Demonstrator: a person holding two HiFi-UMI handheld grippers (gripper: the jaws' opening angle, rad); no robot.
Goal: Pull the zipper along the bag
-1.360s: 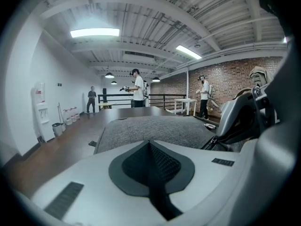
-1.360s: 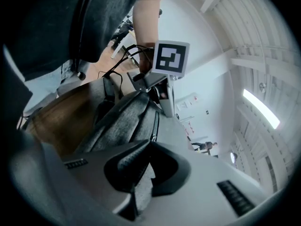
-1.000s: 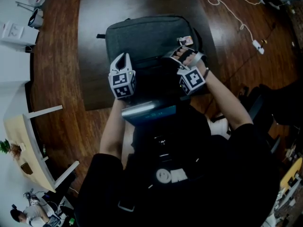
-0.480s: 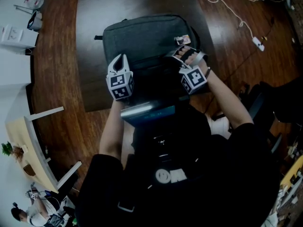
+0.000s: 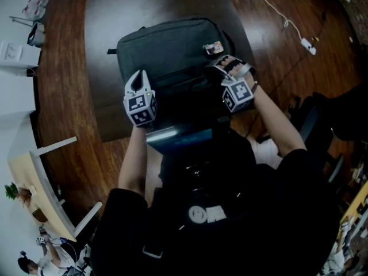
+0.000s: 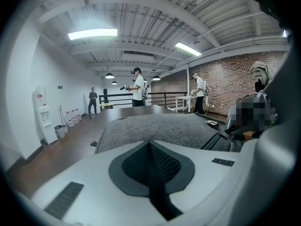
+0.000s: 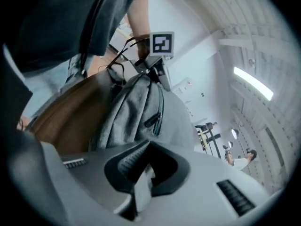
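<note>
Nearest me, over the bag's (image 5: 172, 45) near left part, my left gripper (image 5: 138, 80) points away from me, jaws pressed together on nothing; at the bag's near right, my right gripper (image 7: 146, 171) pinches a pale zipper pull (image 7: 142, 185), jaws closed on it; between the two, the zipper (image 5: 184, 79) runs left to right across the grey bag, rising slightly toward the right gripper; the bag lies flat on a dark tabletop (image 5: 109, 16), its broad face up; beyond the bag's far right corner, a white cable (image 5: 282, 17) trails over the wood.
</note>
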